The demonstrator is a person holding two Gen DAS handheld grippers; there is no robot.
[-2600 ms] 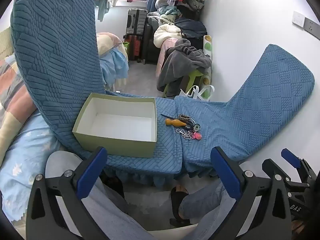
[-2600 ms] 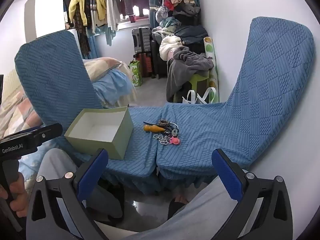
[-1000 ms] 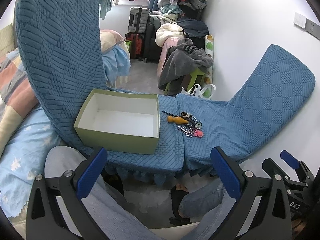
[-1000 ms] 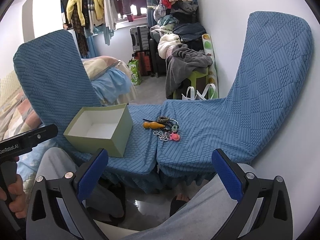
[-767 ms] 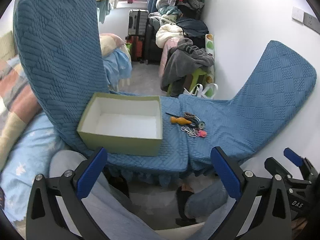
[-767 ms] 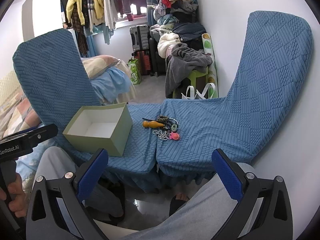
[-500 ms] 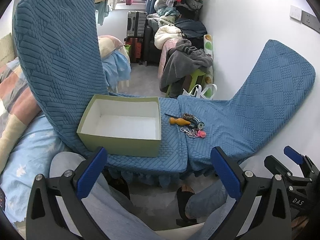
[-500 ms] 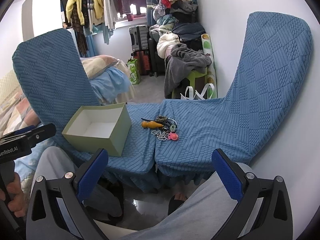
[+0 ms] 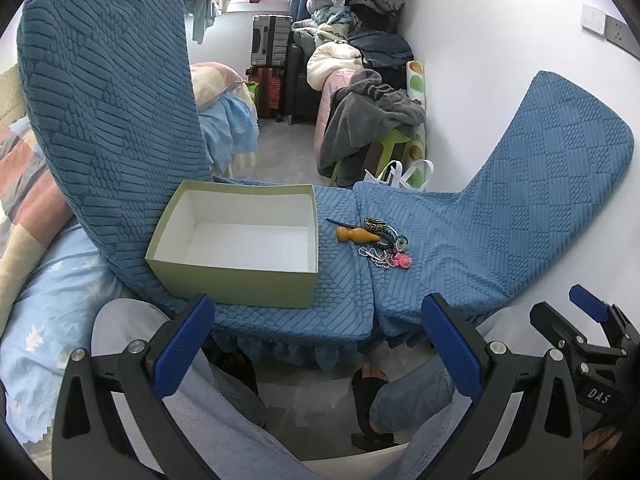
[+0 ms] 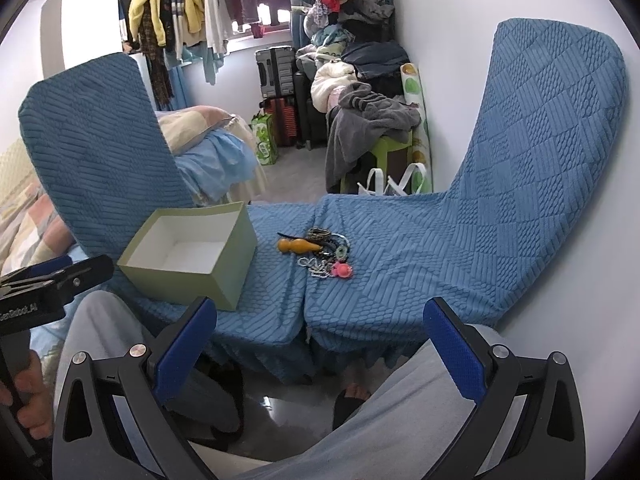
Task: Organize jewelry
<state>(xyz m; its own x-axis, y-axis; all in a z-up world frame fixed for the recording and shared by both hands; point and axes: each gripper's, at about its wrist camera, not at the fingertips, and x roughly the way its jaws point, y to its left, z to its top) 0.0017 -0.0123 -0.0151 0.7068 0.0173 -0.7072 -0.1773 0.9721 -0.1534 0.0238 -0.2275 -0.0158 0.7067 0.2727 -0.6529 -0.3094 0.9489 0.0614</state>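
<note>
A small pile of jewelry (image 9: 376, 243) lies on two blue-covered chair seats (image 9: 432, 248): an orange gourd pendant (image 9: 354, 235), a patterned bangle (image 9: 374, 224), a silver bead chain (image 9: 374, 255) and a pink charm (image 9: 401, 259). An open green box (image 9: 236, 240) with a white inside stands empty just left of the pile. The pile (image 10: 320, 254) and the box (image 10: 188, 258) also show in the right wrist view. My left gripper (image 9: 316, 336) is open and empty, held back over my knees. My right gripper (image 10: 320, 340) is open and empty, likewise short of the seats.
Blue chair backs rise at left (image 9: 108, 92) and right (image 9: 552, 168). A bed with blue sheets (image 9: 48, 304) lies left. Beyond are a green stool with grey clothes (image 9: 372, 132), a white bag (image 9: 396, 174), suitcases (image 9: 270, 46) and hanging clothes (image 10: 180, 12). My legs (image 10: 400, 412) are below.
Both grippers have drifted slightly; the box and jewelry sit a little differently in view. Nothing was grasped or moved on the seats.
</note>
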